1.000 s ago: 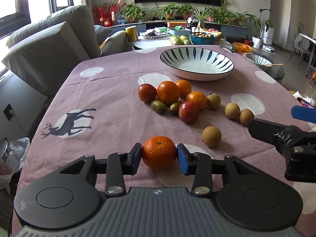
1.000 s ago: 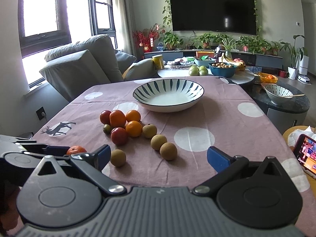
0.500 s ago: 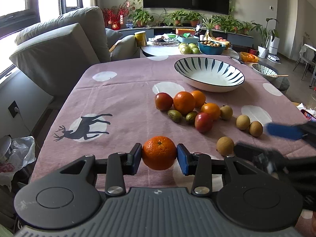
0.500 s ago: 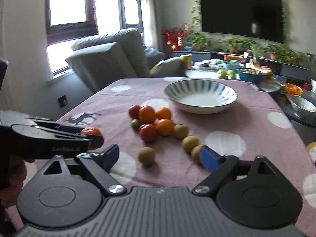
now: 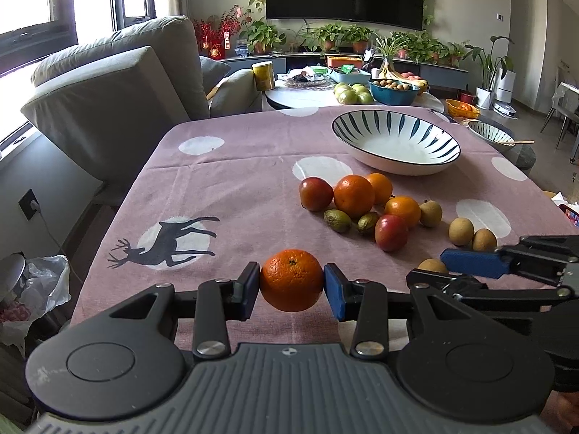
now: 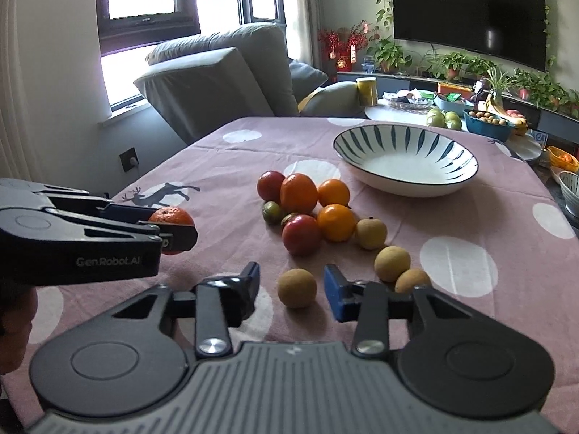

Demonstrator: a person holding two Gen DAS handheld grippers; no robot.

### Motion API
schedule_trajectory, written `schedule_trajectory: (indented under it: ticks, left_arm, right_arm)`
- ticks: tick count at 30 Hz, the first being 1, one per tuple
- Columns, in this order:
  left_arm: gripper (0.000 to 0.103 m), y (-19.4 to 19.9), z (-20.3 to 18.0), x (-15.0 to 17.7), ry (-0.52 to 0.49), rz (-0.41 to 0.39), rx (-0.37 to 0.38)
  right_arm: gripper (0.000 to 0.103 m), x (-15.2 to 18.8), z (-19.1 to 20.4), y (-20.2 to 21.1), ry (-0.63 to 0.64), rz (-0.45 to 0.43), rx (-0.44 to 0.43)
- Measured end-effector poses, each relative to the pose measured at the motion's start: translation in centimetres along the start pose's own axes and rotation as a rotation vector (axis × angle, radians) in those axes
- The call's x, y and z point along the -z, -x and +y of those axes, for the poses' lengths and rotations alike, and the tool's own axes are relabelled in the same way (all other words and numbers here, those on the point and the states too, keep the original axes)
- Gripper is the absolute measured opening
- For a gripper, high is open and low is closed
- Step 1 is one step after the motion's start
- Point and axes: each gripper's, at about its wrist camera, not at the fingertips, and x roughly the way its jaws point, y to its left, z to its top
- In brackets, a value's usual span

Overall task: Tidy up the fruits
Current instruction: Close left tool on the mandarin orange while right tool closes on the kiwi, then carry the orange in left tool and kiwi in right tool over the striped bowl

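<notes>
1. Your left hand-held gripper (image 5: pixel 291 286) is clamped on a round orange tangerine with a dimpled skin (image 5: pixel 291 280), one blue pad pressed to each side of it, and the fruit is held up off the mauve, white-dotted cloth of the desk (image 5: pixel 231 177).
2. From your right wrist camera, that same tangerine (image 6: pixel 170 218) shows at the tip of the left hand-held gripper (image 6: pixel 173 231), out to the left of the fruit pile.
3. Your right hand-held gripper (image 6: pixel 291 286) has its jaws apart, nothing between the pads; a round tan-brown fruit (image 6: pixel 296 288) lies on the cloth just ahead of the gap.
4. Two more tan-brown fruits (image 6: pixel 392 263) sit touching each other just right of it, one partly hidden behind your right finger.
5. The main cluster is mid-desk: a large orange (image 5: pixel 353 196), two smaller oranges behind and beside it, two dark red round fruits (image 5: pixel 315 194), two small green ones (image 5: pixel 337 221) and a pale yellow-brown fruit (image 5: pixel 430 213), all bunched together.
6. The wide white bowl with dark blue stripes on its inner wall (image 5: pixel 448 143) stands beyond the cluster, apart from it.
</notes>
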Motion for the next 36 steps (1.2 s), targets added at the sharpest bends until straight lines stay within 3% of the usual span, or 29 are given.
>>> schedule_trajectory:
  ticks: [6, 13, 25, 36]
  left_arm:
    - [0.037, 0.2, -0.4, -0.6, -0.010, -0.014, 0.009]
    - [0.037, -0.4, -3.0, -3.5, -0.053, -0.069, 0.077]
    - [0.037, -6.8, -6.9, -9.4, -0.094, -0.063, 0.127]
    - [0.037, -10.8, -7.6, -10.8, -0.098, -0.034, 0.134]
  right_arm:
    - [0.000, 0.1, -0.3, -0.2, -0.020, 0.026, 0.007]
    - [0.000, -1.7, -2.6, 1.4, -0.067, -0.062, 0.053]
    - [0.000, -5.2, -9.3, -1.2, -0.158, -0.123, 0.105]
    - [0.000, -5.9, -11.8, -4.2, -0.199, -0.114, 0.112]
